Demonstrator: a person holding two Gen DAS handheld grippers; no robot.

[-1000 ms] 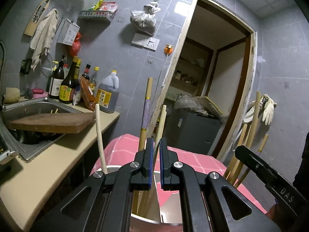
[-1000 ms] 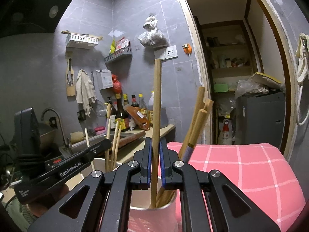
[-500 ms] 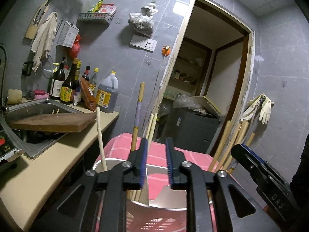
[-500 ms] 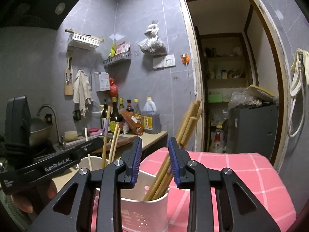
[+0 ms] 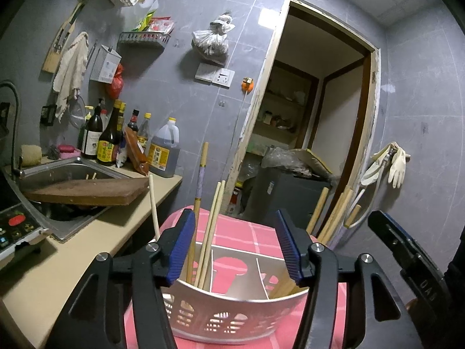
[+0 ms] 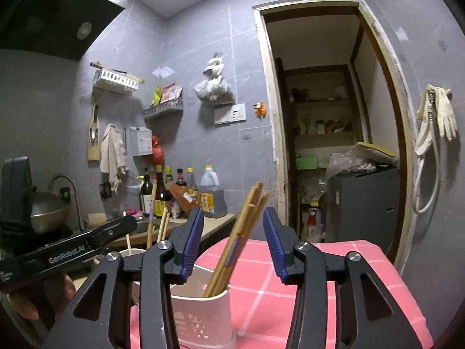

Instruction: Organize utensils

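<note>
A white perforated utensil holder [image 5: 232, 317] with dividers stands on a pink checked cloth [image 5: 247, 232]. Several wooden chopsticks [image 5: 210, 226] lean in its left compartment, several more [image 5: 334, 218] in its right one. My left gripper [image 5: 237, 244] is open and empty just above the holder's near rim. In the right wrist view the holder [image 6: 200, 314] sits below my right gripper [image 6: 232, 241], which is open and empty, with chopsticks [image 6: 241, 232] standing between its jaws, untouched. The left gripper's body [image 6: 72, 250] shows at left there.
A beige counter [image 5: 72, 247] at left carries a steel sink [image 5: 58, 171] with a wooden board [image 5: 87, 192] across it, and sauce bottles [image 5: 107, 142]. An open doorway [image 5: 314, 133] and dark cabinet [image 5: 284, 197] lie behind. The cloth [image 6: 319, 285] extends right.
Both grippers opened and let go of the chopsticks they held, which now stand in the holder. Both grippers have pulled back and up from the holder.
</note>
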